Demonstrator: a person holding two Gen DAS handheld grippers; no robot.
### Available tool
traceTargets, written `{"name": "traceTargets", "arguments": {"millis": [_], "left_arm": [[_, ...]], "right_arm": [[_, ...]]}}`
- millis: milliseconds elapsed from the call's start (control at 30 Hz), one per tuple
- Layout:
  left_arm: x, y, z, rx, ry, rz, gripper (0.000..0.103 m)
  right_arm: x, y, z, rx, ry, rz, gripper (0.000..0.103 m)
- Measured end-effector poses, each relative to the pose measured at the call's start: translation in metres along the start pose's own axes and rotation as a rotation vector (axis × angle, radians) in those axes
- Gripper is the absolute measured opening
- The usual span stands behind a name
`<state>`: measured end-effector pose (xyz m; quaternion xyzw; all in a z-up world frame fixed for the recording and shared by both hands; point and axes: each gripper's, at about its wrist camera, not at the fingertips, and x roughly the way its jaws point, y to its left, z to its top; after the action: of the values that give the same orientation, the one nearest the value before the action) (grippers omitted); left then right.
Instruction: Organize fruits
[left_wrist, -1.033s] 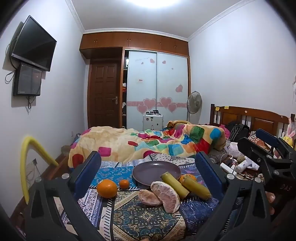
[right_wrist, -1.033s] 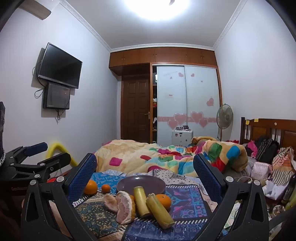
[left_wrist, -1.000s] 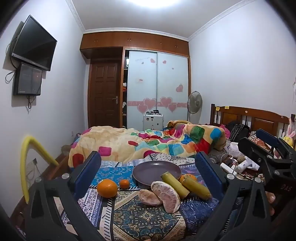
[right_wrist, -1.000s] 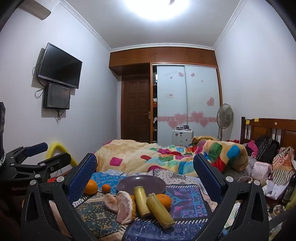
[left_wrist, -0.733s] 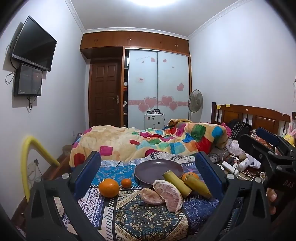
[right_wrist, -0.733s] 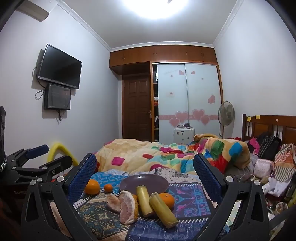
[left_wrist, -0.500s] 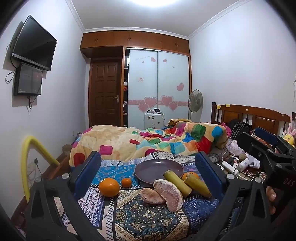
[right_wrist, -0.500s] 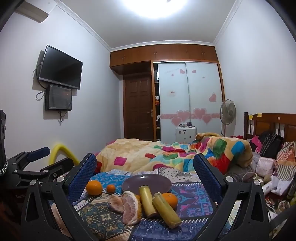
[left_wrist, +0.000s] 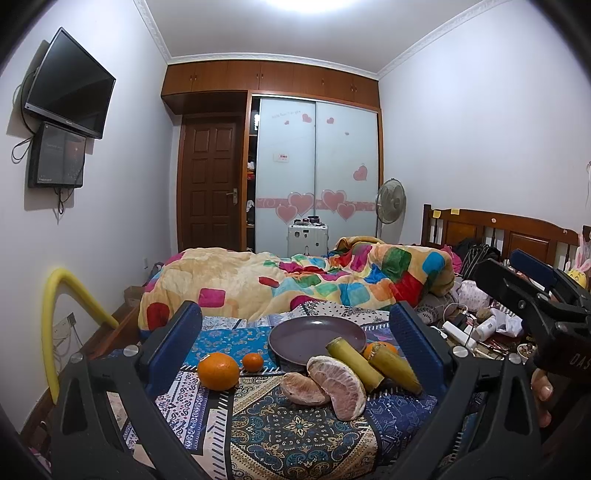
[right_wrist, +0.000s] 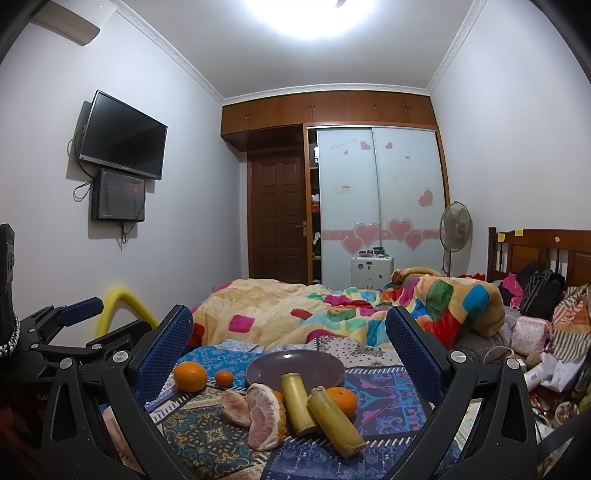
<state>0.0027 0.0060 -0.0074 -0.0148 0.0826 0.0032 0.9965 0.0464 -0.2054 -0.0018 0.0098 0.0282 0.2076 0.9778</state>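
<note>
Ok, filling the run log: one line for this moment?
left gripper: open | right gripper: open | plate: bare | fruit: on cloth

**Small drift in both views, fruit not rearranged**

Right wrist view: the plate (right_wrist: 295, 365), big orange (right_wrist: 190, 376) & front sugarcane piece (right_wrist: 334, 421) now sit a bit further right in frame and look slightly nearer. Your right gripper (right_wrist: 286, 317) has eased fwd w/ a small swing left. Your left gripper (right_wrist: 110, 319), at that view's left edge, shows a touch lower & further in. Left wrist view: the scene has nudged slightly right & up.
</note>
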Motion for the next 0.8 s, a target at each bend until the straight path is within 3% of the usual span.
{"name": "traceTargets", "arguments": {"millis": [800], "left_arm": [[-0.0047, -0.0035, 0.0065, 0.009, -0.010, 0.006, 0.103]], "right_arm": [[-0.0016, 0.0002, 0.0033, -0.003, -0.001, 0.002, 0.103]]}}
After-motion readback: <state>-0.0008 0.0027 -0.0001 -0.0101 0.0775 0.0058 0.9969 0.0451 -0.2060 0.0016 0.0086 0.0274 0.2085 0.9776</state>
